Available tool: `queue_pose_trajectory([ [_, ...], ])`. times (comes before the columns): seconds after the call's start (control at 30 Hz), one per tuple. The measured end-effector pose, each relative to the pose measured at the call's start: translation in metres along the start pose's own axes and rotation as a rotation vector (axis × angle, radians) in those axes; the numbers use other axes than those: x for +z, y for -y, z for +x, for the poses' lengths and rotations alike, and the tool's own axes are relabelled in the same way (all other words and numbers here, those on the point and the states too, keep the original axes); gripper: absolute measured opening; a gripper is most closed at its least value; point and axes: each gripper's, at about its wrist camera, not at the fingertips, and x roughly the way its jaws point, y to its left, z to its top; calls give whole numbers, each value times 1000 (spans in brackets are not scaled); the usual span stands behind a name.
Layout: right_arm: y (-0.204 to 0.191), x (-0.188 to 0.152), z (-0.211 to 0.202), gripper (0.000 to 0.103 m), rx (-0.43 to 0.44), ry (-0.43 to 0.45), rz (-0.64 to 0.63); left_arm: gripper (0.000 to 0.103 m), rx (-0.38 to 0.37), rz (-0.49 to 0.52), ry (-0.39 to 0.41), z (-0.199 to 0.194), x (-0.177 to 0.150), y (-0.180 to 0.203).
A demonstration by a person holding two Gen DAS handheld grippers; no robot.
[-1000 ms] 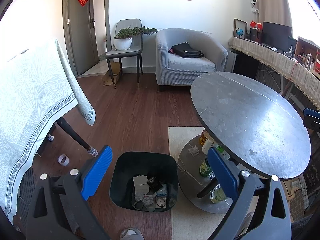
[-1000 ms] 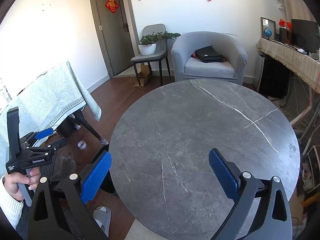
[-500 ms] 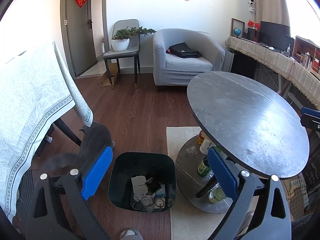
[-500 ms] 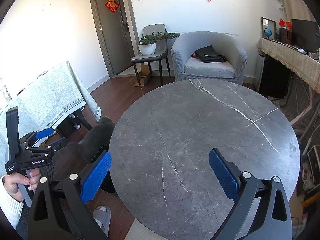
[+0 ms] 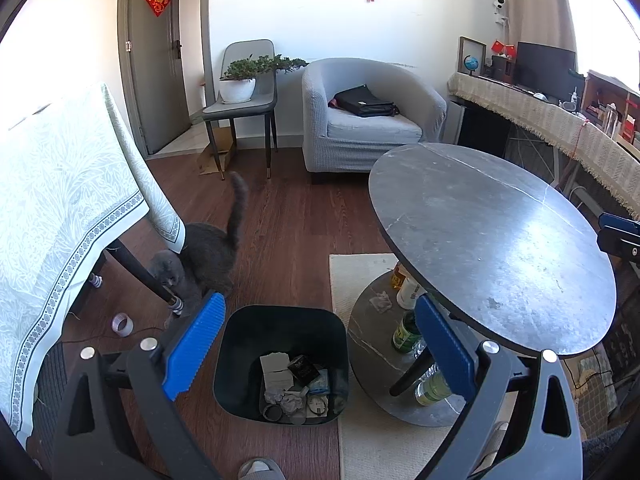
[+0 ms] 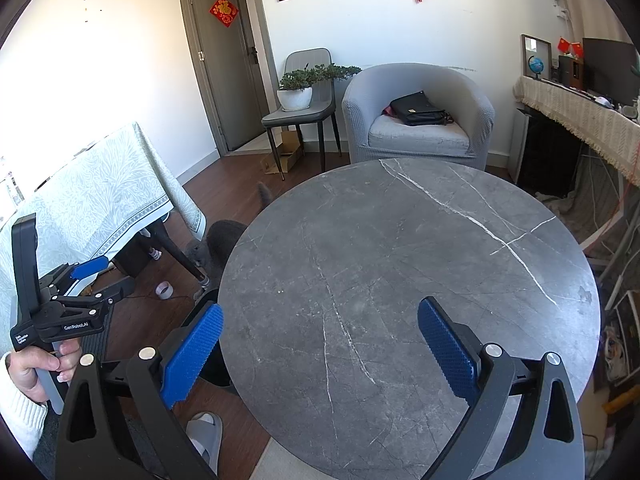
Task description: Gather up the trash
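Trash (image 5: 294,386), crumpled paper and wrappers, lay heaped in the dark bin (image 5: 280,322) on the floor beside the round marble table (image 5: 492,240). A grey cat (image 5: 208,252) stood just behind the bin. Both the left gripper (image 5: 316,348) and right gripper (image 6: 320,352) hung wide apart, holding nothing.

Dark open bin (image 5: 280,344) on floor, crumpled trash (image 5: 298,388) inside

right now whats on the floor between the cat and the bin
Nothing lies there: in the left wrist view, only bare wood floor runs from the cat to the bin, partly hidden by the left gripper's blue pad.
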Motion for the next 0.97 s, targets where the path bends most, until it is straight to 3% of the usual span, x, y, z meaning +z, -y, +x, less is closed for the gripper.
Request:
queue_pose_trajectory([
  [0.97,0,0,0,99,0,1,0,98,-9,-3,-7,0,2,4],
])
